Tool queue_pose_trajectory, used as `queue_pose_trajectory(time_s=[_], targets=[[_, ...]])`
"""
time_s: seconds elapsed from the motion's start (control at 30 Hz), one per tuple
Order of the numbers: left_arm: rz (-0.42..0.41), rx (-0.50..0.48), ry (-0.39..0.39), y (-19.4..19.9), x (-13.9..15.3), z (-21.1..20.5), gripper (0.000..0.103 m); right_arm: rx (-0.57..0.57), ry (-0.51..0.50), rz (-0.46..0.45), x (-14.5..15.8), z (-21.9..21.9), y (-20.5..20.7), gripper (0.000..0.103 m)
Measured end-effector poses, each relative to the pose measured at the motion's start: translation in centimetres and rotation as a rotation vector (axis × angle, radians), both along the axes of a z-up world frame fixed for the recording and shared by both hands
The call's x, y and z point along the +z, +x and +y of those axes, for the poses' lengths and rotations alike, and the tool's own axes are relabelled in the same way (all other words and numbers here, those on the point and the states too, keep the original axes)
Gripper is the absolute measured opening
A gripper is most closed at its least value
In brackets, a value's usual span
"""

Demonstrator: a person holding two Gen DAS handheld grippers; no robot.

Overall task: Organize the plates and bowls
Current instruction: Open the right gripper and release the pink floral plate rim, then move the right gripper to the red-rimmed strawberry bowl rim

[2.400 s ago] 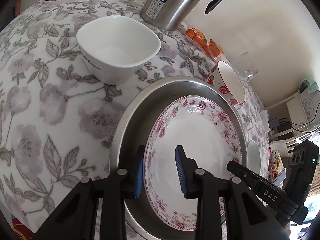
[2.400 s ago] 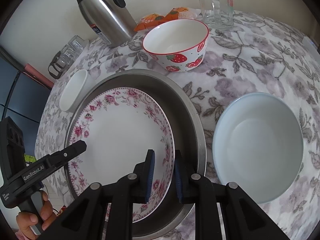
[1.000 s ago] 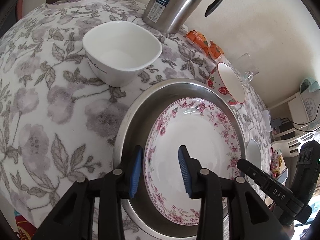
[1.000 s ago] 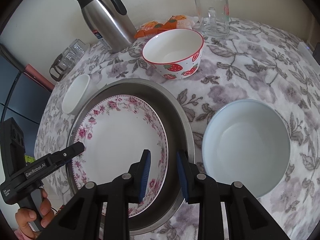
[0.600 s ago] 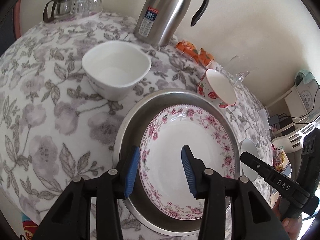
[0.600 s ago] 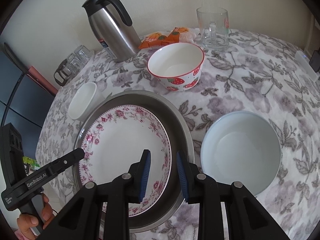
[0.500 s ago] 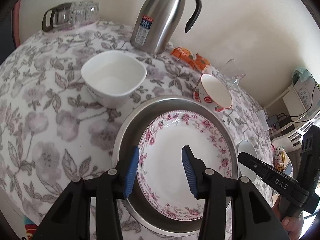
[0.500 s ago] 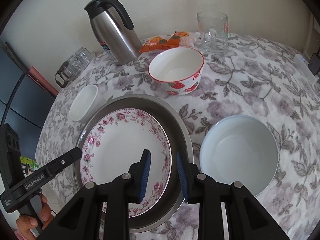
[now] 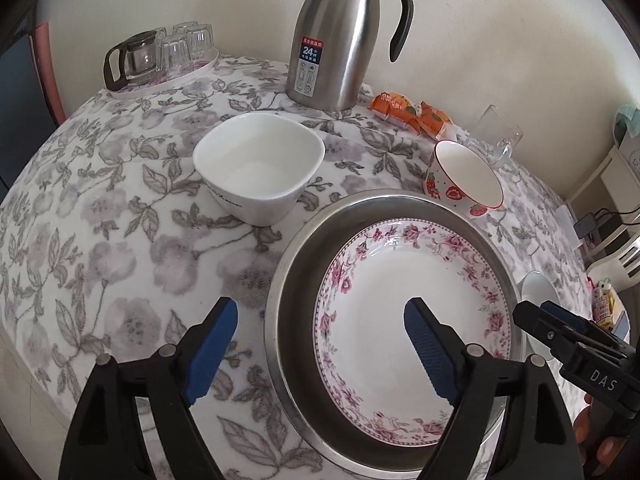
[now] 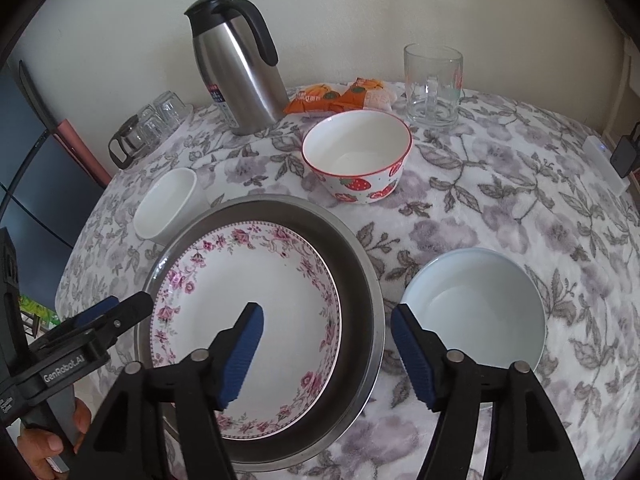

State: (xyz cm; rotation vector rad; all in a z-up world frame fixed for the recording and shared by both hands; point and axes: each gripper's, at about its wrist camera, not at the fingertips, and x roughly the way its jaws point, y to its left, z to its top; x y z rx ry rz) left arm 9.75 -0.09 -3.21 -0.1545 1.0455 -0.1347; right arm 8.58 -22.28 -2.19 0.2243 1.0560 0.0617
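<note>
A pink-flowered plate lies inside a wide steel pan. My left gripper hangs above the pan's left rim, its jaws opening with nothing pressed between them. Over the pan's right rim, the jaws of my right gripper are opening too, and they hold nothing. Each gripper also shows at the edge of the other's view. Around the pan stand a white square bowl, a strawberry bowl and a pale blue bowl.
A steel thermos jug stands at the back by the wall, with orange snack packets and a glass mug to its right. A tray with glasses and a glass teapot sits at the back left. A flowered cloth covers the round table.
Both grippers' jaws have spread much wider. Both views have tipped up, so more of the table's far side and the wall shows. The plate stays in the pan.
</note>
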Motion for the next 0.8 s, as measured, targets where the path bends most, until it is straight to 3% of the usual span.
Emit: queue_pose_trajectory(time_s=[0.13,0.3,0.43,0.8], targets=[[0.017,0.01,0.003,0.2,-0.4,0.2,0.088,-0.001,0.003,0.003,-0.3,-0.1,0.0,0.079],[-0.001,0.02,0.014,0.2,-0.2,0.4,0.097,-0.005,0.007,0.001,-0.4,-0.2,0.0,0.087],[-0.022,0.017,0.028,0.1,0.0,0.3,0.097,-0.008,-0.004,0.004,-0.4,-0.2,0.0,0.102],[-0.076,0.028,0.034,0.1,0.5,0.4,0.098,-0.05,-0.006,-0.053,0.1,-1.1,-0.1,0.103]])
